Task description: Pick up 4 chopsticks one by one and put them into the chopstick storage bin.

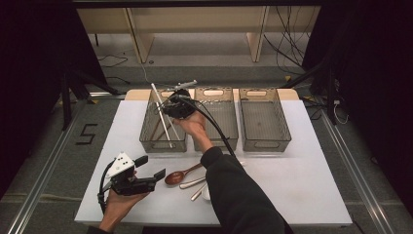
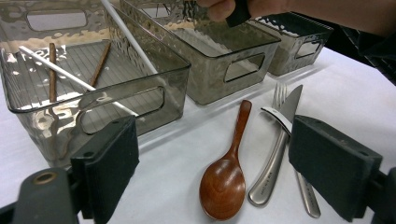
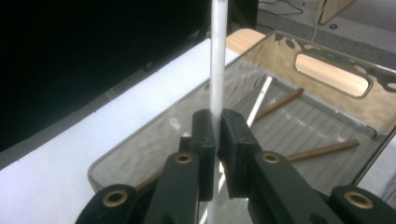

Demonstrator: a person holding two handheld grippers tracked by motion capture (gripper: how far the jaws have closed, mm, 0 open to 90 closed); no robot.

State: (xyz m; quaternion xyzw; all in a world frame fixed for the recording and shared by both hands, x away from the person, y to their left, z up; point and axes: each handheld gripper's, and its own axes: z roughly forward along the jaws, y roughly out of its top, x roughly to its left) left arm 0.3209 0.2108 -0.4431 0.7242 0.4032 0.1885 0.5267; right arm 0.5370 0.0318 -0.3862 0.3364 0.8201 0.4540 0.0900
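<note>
A white chopstick [image 3: 217,70] is clamped between the pads of the right gripper [image 3: 216,135] and held over the left bin [image 1: 146,138], its low end down inside. On that bin's floor lie another white chopstick [image 2: 70,77] and two brown ones [image 2: 52,70]. Two more bins [image 1: 265,141] stand to its right. The left gripper [image 1: 152,168] rests near the table's front edge, jaws spread and holding nothing, pointing at a wooden spoon [image 2: 224,179], a fork [image 2: 273,154] and a knife [image 2: 292,105] on the table [image 1: 302,180].
</note>
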